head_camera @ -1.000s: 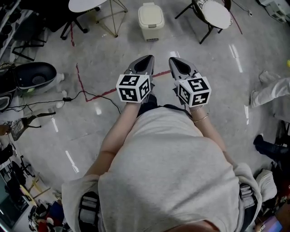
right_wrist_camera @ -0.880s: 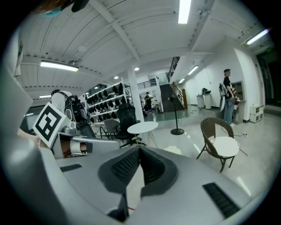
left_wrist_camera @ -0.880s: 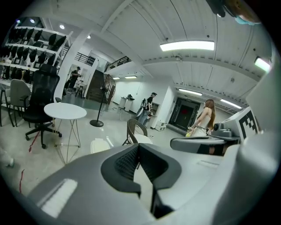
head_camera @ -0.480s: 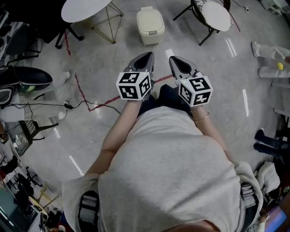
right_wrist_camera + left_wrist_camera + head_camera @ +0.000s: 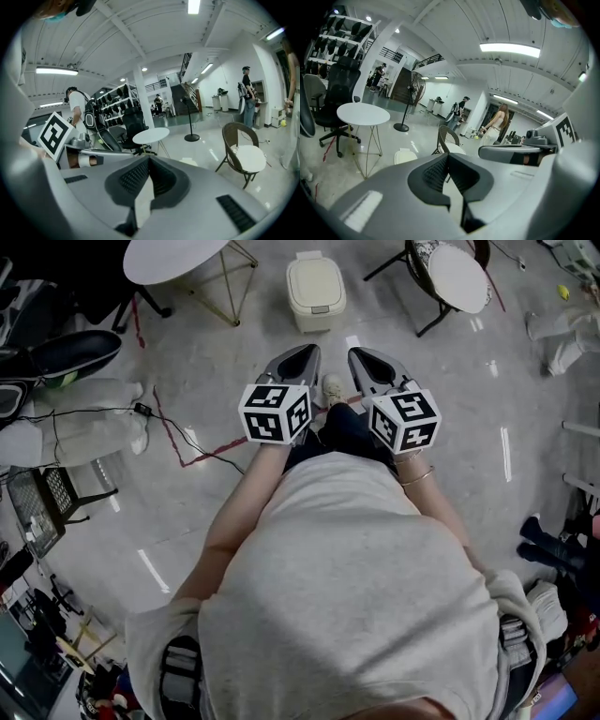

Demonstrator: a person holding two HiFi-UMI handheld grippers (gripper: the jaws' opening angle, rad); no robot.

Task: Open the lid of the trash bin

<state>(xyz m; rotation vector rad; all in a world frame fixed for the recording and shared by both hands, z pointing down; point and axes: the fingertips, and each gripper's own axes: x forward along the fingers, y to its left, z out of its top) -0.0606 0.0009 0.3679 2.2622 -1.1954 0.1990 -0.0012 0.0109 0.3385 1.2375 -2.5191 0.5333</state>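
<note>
While trash bin (image 5: 315,292) sits lidded ahead, left gripper (image 5: 302,360), right gripper (image 5: 364,362): jaws together.

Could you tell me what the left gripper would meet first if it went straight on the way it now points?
Probably the wicker chair, far off: the left gripper, jaws shut, points just right of the trash bin, not at it. Depth is unclear.

A large lab or workshop hall is being shown. A polished grey floor (image 5: 441,427) is being crossed by red tape lines (image 5: 211,439) and a loose cable (image 5: 75,413). Office chairs are being stored on racks (image 5: 115,101), and a bare ceiling is being lit by strip lights (image 5: 508,48). People are being seen standing far back.
</note>
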